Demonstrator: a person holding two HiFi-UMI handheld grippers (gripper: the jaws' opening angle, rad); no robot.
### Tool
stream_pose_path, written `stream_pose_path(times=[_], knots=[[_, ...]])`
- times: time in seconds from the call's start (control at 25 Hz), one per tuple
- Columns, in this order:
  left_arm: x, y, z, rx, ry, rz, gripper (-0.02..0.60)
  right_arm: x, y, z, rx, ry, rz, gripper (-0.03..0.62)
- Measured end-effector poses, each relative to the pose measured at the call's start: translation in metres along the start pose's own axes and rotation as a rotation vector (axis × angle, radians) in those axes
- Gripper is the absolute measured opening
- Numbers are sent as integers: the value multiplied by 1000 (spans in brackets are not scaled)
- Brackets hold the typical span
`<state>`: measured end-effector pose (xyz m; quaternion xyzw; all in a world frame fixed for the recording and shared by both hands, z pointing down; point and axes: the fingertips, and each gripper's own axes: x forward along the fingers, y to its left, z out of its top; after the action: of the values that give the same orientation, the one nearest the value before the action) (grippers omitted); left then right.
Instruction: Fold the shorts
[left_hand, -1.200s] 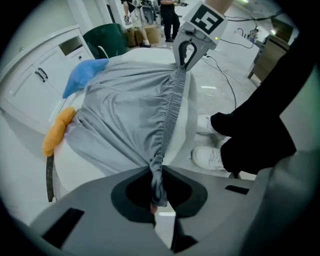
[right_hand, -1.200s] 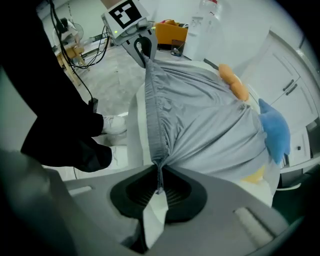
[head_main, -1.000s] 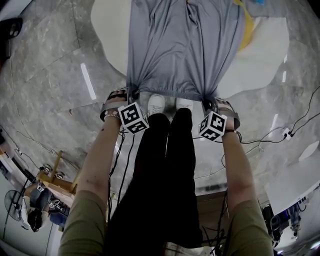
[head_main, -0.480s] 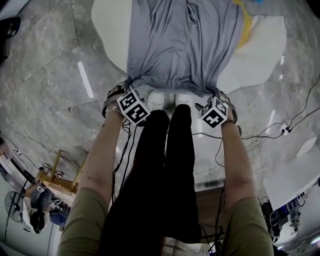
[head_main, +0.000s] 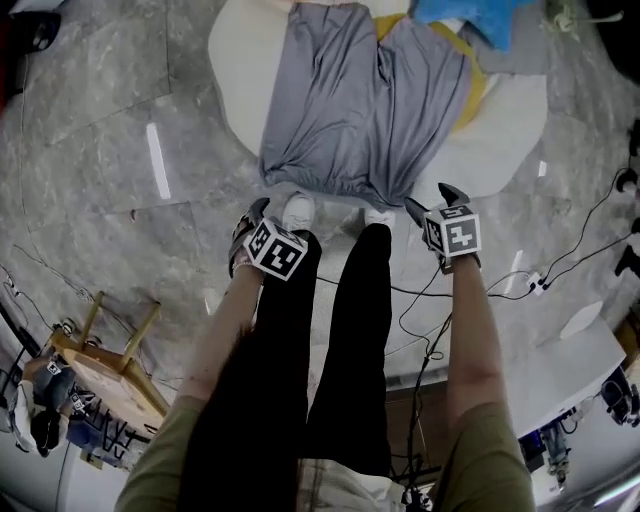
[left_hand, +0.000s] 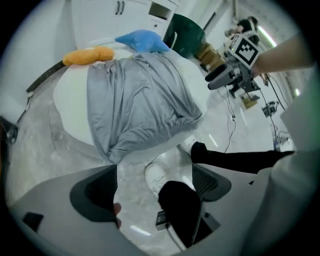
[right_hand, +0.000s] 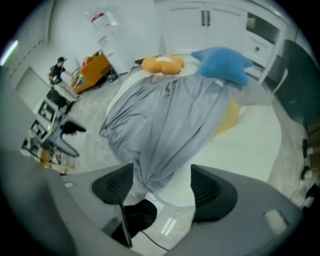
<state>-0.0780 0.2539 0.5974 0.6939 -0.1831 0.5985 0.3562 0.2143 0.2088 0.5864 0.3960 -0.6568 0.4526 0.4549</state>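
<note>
While forearms reach down side by side, left tongs (head_main: 250, 222), right tongs (head_main: 432, 200) just spread, empty, near shorts (head_main: 365, 110) waistband.

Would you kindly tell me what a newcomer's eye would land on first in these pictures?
Grey shorts lie spread on the round white table, waistband drooping over its near edge. Before it, the left gripper and right gripper have just been opening, nothing gripped between their jaws. A blue thing and an orange one sit at the far side.
</note>
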Motion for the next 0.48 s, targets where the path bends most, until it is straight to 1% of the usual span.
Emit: stream_pose_path(times=[0.08, 0.16, 0.24, 0.32, 0.36, 0.4, 0.48], knots=[[3, -32, 22, -100, -51, -37, 456, -15, -35, 30, 92, -49, -16, 351], [8, -61, 51, -176, -109, -54, 468, -24, -68, 61, 170, -97, -21, 351], [15, -83, 80, -241, -164, -66, 485, -27, -94, 93, 225, -147, -7, 351], [25, -104, 106, -308, -199, -94, 502, -24, -112, 122, 269, -188, 31, 356], [31, -114, 118, -332, -212, -108, 506, -22, -118, 135, 295, -205, 59, 429], [36, -123, 129, -347, -224, -118, 509, -19, -124, 146, 322, -220, 84, 439], [47, -137, 149, -354, -244, -124, 510, -14, -138, 166, 367, -249, 113, 439]])
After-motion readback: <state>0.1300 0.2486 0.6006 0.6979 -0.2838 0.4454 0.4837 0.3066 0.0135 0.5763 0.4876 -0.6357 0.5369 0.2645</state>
